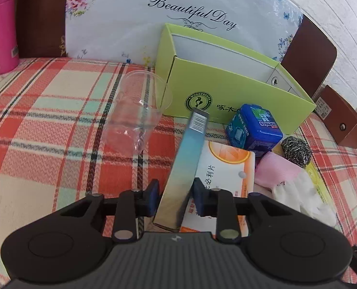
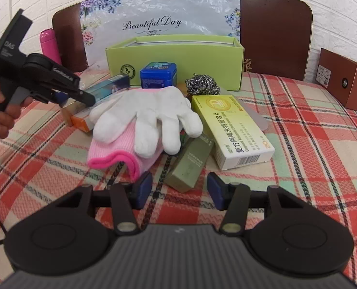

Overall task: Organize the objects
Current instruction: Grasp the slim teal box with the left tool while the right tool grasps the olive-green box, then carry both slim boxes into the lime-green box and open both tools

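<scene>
The left gripper (image 1: 176, 198) is clamped on a long teal box (image 1: 182, 168), lifted above an orange box (image 1: 226, 166). The right gripper (image 2: 179, 189) gapes wide, empty, near an olive box (image 2: 190, 163).

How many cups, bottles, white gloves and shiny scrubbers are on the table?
Clear cup: 1
Pink bottle: 1
White glove: 1
Shiny scrubber: 1
Total: 4
</scene>
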Motion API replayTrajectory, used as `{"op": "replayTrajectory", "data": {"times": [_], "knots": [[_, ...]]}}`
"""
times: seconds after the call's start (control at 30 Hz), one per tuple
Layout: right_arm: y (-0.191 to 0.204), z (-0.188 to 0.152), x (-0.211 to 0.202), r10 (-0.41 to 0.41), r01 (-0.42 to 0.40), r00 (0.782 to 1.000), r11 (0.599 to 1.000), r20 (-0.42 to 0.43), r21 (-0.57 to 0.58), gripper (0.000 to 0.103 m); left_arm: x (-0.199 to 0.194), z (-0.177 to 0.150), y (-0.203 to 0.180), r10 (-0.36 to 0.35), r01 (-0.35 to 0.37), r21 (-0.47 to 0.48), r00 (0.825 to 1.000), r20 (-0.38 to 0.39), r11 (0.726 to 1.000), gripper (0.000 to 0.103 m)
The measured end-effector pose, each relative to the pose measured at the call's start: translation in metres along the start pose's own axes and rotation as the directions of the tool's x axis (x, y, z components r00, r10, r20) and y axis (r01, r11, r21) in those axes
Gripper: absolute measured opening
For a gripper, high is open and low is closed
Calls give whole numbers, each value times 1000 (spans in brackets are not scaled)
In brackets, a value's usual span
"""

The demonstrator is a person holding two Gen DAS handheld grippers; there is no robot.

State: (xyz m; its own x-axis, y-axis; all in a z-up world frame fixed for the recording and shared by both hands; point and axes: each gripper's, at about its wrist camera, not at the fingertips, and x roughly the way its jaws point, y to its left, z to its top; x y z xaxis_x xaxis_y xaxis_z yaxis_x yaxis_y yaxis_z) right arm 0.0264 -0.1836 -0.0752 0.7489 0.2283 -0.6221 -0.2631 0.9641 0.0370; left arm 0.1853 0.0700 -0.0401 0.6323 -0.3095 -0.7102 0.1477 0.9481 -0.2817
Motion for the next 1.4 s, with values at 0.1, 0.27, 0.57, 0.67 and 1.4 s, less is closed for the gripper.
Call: {"op": "replayTrajectory", "data": {"times": [0.1, 0.27, 0.57, 0.67, 1.4], "knots": [[-3, 0, 3, 1, -1, 1000, 1000, -2, 5, 30, -19, -14, -4, 20, -19, 13, 999, -29, 1000, 25], [-14, -5, -10, 32, -32, 999, 999, -24, 10, 25, -62, -59, -8, 20, -14, 68, 996, -91, 998, 24], [-34, -27, -72, 95, -94, 992, 995, -86, 16, 26, -87, -97, -10, 50, -44, 69, 995, -88, 997, 52], [-32, -21, -74, 67, -66, 997, 998, -49, 18, 31, -84, -88, -12, 71, -69, 40, 996, -53, 997, 59], [-22, -19, -40, 128, -133, 985, 991, -112, -35, 22, -60, -87, -17, 74, -68, 76, 995, -73, 995, 24]]}}
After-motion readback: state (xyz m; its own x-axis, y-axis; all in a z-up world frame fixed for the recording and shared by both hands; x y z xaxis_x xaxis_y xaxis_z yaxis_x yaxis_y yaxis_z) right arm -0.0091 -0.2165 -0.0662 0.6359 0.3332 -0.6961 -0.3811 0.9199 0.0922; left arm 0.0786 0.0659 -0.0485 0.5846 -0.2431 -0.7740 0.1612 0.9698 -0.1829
